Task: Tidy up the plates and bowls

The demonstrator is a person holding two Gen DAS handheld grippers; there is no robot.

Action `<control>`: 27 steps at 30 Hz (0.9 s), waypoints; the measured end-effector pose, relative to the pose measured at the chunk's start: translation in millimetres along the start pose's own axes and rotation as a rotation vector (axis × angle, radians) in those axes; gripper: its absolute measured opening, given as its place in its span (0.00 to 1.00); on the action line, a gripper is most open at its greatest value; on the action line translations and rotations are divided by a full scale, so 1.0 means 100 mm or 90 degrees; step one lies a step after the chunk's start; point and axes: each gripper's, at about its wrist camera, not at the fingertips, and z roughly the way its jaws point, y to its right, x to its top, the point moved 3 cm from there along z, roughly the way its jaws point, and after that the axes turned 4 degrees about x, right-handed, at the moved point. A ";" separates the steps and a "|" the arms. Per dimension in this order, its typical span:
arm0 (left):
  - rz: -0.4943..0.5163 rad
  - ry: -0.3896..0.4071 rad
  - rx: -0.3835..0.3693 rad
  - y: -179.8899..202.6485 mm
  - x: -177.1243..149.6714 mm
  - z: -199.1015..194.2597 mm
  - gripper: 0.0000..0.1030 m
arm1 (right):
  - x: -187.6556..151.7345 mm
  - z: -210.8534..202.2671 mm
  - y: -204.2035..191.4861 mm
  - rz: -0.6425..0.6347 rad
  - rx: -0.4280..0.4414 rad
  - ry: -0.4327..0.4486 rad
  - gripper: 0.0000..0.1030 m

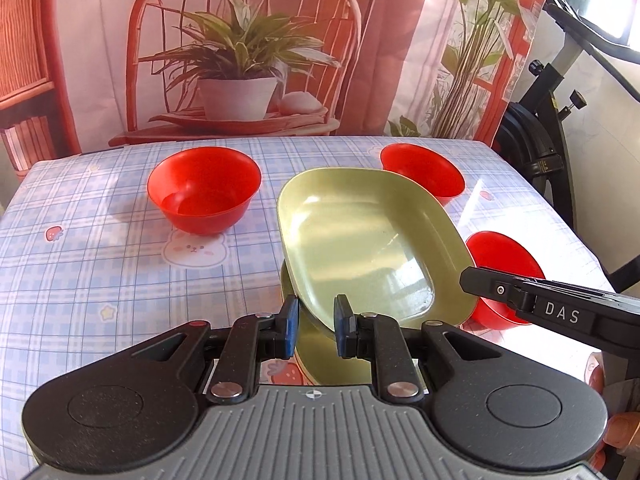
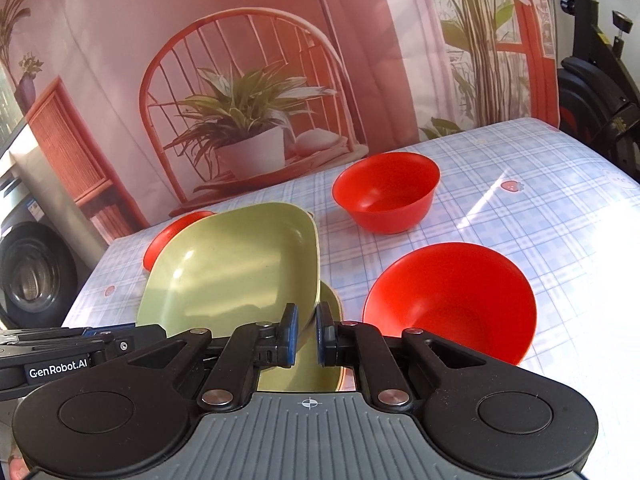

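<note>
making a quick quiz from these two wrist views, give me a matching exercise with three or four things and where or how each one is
Things:
1. upper green plate
2. lower green plate
3. far-left red bowl
4. left gripper

States:
A. lies flat on the tablecloth, mostly covered
B. stands alone, upright and empty
C. tilted, near rim between both grippers' fingers
D. pads either side of a plate rim

Pairs: 1-C, 2-A, 3-B, 4-D

The right gripper also brackets the upper plate's rim; whether either one presses on it I cannot tell.
</note>
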 end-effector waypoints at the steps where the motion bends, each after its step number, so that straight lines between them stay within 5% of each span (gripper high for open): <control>1: -0.002 -0.003 0.000 0.00 -0.02 0.01 0.19 | -0.02 0.00 0.01 0.002 0.000 -0.002 0.08; 27: -0.009 -0.032 0.022 0.06 -0.22 0.03 0.19 | -0.29 0.00 0.10 0.036 0.003 -0.047 0.09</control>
